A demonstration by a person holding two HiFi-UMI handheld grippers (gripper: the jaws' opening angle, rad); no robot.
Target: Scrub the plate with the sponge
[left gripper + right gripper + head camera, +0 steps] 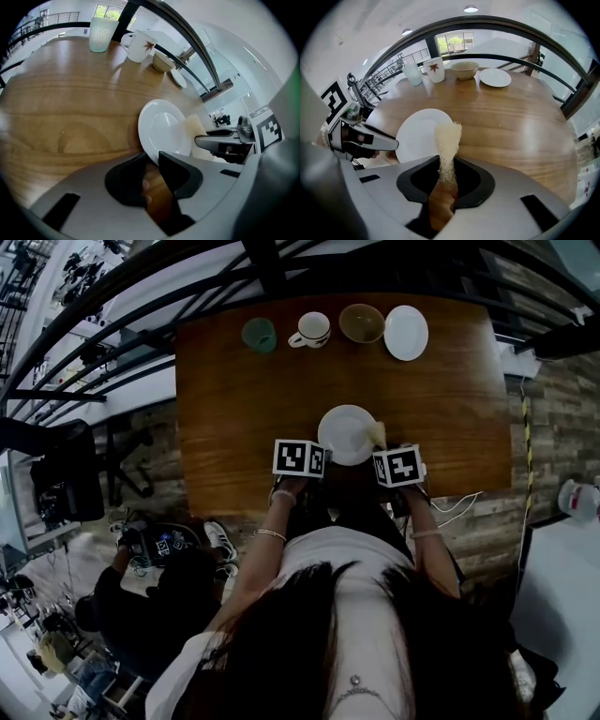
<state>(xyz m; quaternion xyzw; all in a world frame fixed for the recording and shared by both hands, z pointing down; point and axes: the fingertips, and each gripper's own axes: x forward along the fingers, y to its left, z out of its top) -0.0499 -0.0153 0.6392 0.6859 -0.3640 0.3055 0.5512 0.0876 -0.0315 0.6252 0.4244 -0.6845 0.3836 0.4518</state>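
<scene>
A white plate [343, 432] sits near the front edge of the wooden table [234, 418], tilted up off the wood. In the left gripper view my left gripper [152, 163] is shut on the near rim of the plate [161, 125]. My right gripper [446, 176] is shut on a pale yellow sponge [448, 143], which stands upright between the jaws. The sponge's tip rests against the right edge of the plate [417, 133]. In the head view the sponge [377, 434] shows at the plate's right side, between the two marker cubes.
Along the table's far edge stand a green glass [260, 335], a white mug [312, 329], a bowl [362, 322] and a second white plate [406, 332]. A black railing runs behind them. Another person [155, 601] crouches on the floor at the left.
</scene>
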